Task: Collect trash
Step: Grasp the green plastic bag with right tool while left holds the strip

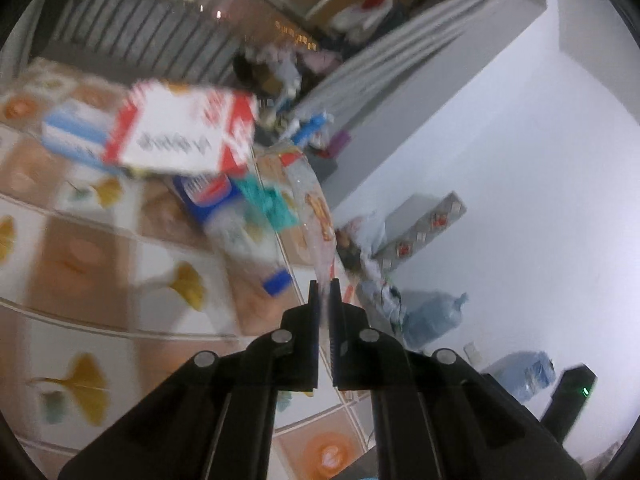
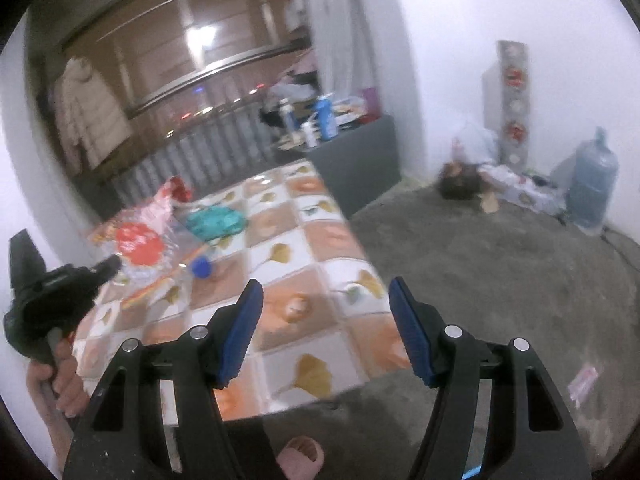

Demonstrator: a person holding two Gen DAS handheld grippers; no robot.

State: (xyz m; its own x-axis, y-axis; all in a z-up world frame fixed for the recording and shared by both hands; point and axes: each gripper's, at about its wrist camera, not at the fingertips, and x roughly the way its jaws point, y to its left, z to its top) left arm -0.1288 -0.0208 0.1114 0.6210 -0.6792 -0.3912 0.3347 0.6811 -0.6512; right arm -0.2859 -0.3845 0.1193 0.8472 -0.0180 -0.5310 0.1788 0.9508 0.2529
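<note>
— What trash do we have on the bench?

— We see a red-and-white box, tilted, over a blue-and-white box at the far end. Just below it lies a clear bottle on its side, blue label up top, blue cap toward us.

— And the teal thing?

— A crumpled teal wrapper, touching the bottle's side. Beside it we have a clear plastic bag with red and orange print; its near corner sits pinched in the left tongs.

— From the other side?

— We see the same bag lying rumpled by the bench's far left edge, the teal wrapper beside it. All blurred.
</note>
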